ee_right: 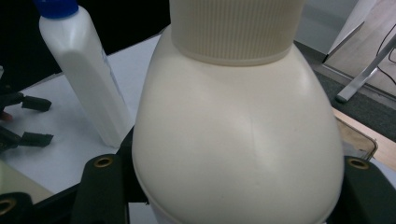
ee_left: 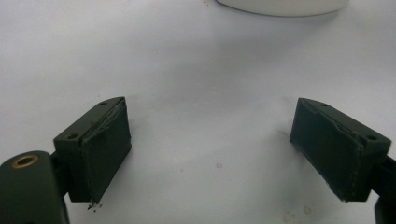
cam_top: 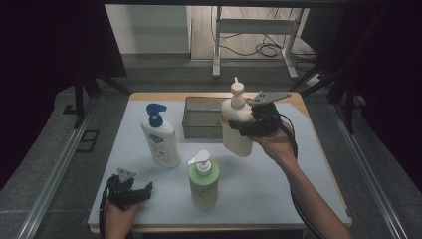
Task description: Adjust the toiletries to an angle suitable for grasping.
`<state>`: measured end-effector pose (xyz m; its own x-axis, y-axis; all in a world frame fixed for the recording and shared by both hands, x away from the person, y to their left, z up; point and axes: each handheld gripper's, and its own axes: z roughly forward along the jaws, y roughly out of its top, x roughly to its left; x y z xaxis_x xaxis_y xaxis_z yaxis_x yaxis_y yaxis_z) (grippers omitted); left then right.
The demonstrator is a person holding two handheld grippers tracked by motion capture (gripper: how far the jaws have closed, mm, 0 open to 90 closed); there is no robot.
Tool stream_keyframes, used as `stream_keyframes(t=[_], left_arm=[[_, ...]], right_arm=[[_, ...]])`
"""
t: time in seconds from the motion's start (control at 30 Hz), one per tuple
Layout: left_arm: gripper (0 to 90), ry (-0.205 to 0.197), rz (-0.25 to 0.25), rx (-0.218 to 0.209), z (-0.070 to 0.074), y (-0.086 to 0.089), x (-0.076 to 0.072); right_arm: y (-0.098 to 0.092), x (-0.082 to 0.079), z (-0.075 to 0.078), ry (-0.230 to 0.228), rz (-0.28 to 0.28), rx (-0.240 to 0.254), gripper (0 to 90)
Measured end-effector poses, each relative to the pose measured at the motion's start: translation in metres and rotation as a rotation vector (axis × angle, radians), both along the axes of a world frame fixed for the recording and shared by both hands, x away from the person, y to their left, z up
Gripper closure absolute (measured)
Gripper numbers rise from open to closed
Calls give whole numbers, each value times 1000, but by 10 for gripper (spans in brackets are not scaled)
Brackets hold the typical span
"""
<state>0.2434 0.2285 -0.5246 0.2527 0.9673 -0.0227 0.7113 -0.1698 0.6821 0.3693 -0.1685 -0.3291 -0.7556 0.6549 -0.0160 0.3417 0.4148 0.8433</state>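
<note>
Midway through what looks like a tidying job, the pale laminate table (cam_top: pixel 278 184) holds a grey metal mesh basket (cam_top: pixel 201 119) at its far edge and three pump bottles, none of them in the basket yet. Largest of the three, the cream plastic pump bottle (cam_top: pixel 238 124) is gripped around its shoulder by the right gripper (cam_top: pixel 249 124), jaws clamped on either side of the body, and appears lifted and tilted just beside the basket's right end; judging by that position, it is about to go in, with two bottles left to follow. Next in size, the white bottle with a blue pump (cam_top: pixel 159 137) stands upright left of the basket, and the squat green bottle with a white pump (cam_top: pixel 203 181) stands nearer the person. Smallest in the count, the two grippers: the left gripper (cam_top: pixel 142 191) rests low at the near left edge, jaws wide apart over bare tabletop, holding nothing
</note>
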Motion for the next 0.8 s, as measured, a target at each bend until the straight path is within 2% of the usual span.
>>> stream_keyframes(t=[0.23, 0.57, 0.8], left_arm=[[119, -1, 2, -3, 0, 0, 0], [119, 2, 1, -2, 0, 0, 0], [119, 2, 2, -3, 0, 0, 0]], right_arm=[[10, 10, 6, -9, -15, 7, 387], [22, 27, 2, -26, -52, 19, 388], [27, 39, 5, -36, -74, 34, 389]])
